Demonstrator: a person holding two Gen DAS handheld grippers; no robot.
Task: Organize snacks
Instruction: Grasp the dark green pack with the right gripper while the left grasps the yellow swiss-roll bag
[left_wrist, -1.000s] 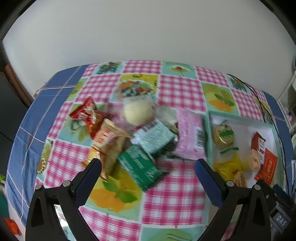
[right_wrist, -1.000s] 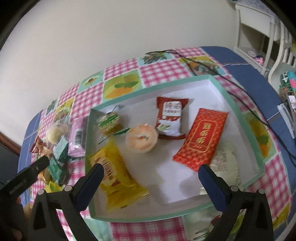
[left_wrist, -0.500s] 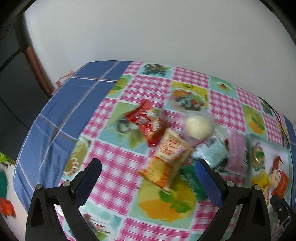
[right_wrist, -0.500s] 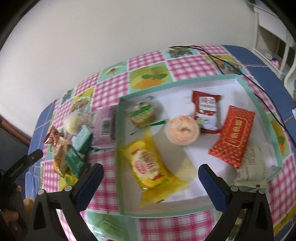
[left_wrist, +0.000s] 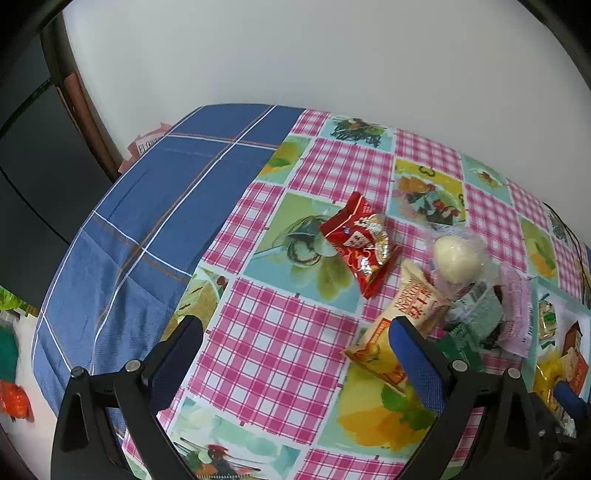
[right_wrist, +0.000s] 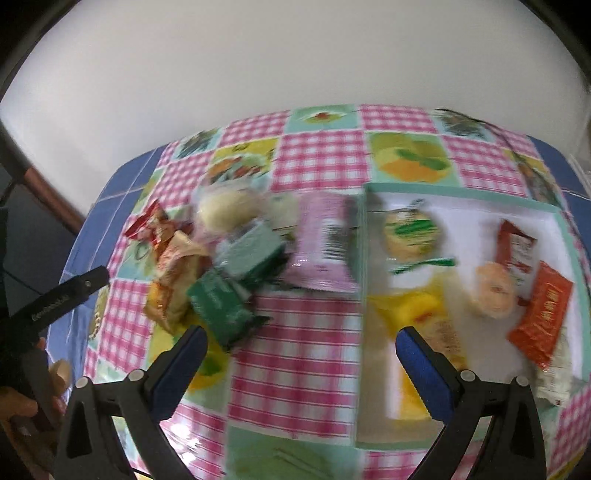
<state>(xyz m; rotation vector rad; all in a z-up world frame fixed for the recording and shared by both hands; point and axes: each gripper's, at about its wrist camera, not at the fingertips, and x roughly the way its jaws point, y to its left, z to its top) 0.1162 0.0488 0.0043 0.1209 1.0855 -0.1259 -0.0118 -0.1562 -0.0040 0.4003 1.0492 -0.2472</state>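
The left gripper (left_wrist: 295, 350) has its 2 blue-padded fingers spread wide with nothing between them, above bare pink-check tablecloth (left_wrist: 280, 339). The right gripper (right_wrist: 301, 354) is likewise spread wide and empty, above checked cloth just left of the tray (right_wrist: 364, 236); the right wrist view is motion-blurred.

Taking the tray as landmark: it is a shallow white box with a teal rim, and its left rim runs straight away from the right gripper's right finger. Inside, nearest, lies a yellow packet (right_wrist: 417, 321); beyond it a round orange cup (right_wrist: 493, 291), a red flat packet (right_wrist: 541, 317) toward the right wall, a dark red sachet (right_wrist: 515, 243) farther back, and a round green-and-yellow snack (right_wrist: 410, 229) in the far left corner. Bare white floor shows along the far wall.

Left of the tray sits the unsorted heap. A pink packet (right_wrist: 323, 240) touches the left rim. Farther left are a dark green packet (right_wrist: 219, 306) nearest, a pale green packet (right_wrist: 251, 251) behind it, an orange-and-cream bag (left_wrist: 402, 325) whose near end is partly covered by the left gripper's right finger, a wrapped pale round bun (left_wrist: 458, 258) at the back, and a red foil packet (left_wrist: 358, 240) lying farthest from the tray, apart from the rest.

Open cloth lies in front of the heap and well to its left, out to the blue cloth (left_wrist: 155, 206) covering the table's left edge. A black cable (right_wrist: 491, 129) crosses the cloth beyond the tray's far rim.
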